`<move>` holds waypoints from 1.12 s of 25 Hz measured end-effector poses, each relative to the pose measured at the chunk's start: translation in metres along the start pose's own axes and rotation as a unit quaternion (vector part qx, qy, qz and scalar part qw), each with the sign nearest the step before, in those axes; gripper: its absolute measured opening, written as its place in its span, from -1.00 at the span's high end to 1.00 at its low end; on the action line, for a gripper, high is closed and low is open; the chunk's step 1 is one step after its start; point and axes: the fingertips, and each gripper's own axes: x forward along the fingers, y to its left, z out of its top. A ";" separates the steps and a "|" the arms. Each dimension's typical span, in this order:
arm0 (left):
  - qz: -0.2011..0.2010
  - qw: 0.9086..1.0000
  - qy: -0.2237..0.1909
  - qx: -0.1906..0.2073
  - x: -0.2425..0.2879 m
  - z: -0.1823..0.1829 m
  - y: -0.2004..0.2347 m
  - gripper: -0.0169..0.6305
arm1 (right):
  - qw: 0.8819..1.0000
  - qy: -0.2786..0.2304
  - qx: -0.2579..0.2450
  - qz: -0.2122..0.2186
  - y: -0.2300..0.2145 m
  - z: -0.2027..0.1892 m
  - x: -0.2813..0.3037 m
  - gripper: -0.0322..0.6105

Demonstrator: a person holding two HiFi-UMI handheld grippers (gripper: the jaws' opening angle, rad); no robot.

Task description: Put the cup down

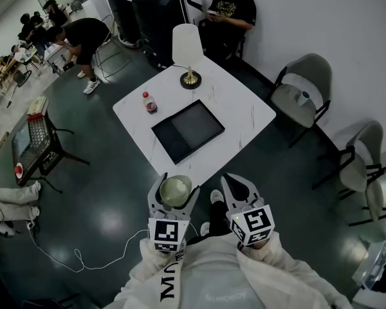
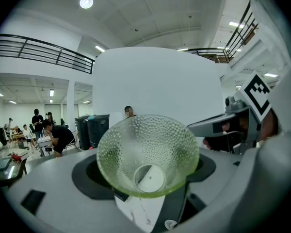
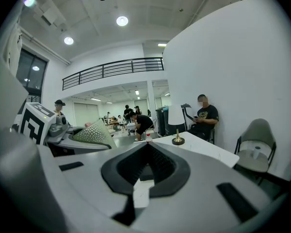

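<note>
- Jaws of your left gripper [image 1: 177, 187] stand wide, clamped on the cup [image 2: 148, 154]; those of your right gripper [image 3: 146, 146] meet at the tips, with nothing in them.
- You have the cup just short of the table's [image 1: 244, 111] near corner, resting on nothing.
- Carry it forward over bare tabletop beside the tray [image 1: 188, 131]. Level it so the base lands flat, and ease the jaws apart only once it stands.
- It is green-tinted glass, dimpled all over, flaring from a small flat base to a wide rim, with its mouth tilted back toward you. It is probably slippery and breakable, so go gently.
</note>
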 end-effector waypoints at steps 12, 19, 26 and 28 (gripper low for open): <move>0.011 1.000 0.011 -0.002 0.047 0.005 0.026 -0.28 | 1.000 0.008 0.003 0.013 -0.028 0.010 0.047 0.88; 0.007 1.000 0.025 -0.002 0.082 0.000 0.036 -0.28 | 1.000 0.020 0.001 0.018 -0.050 0.006 0.076 0.88; -0.004 0.999 0.041 -0.004 0.127 -0.005 0.045 -0.28 | 0.999 0.028 -0.001 0.018 -0.079 0.009 0.108 0.88; -0.005 0.999 0.045 -0.005 0.139 -0.007 0.049 -0.28 | 0.999 0.029 0.006 0.018 -0.087 0.007 0.117 0.88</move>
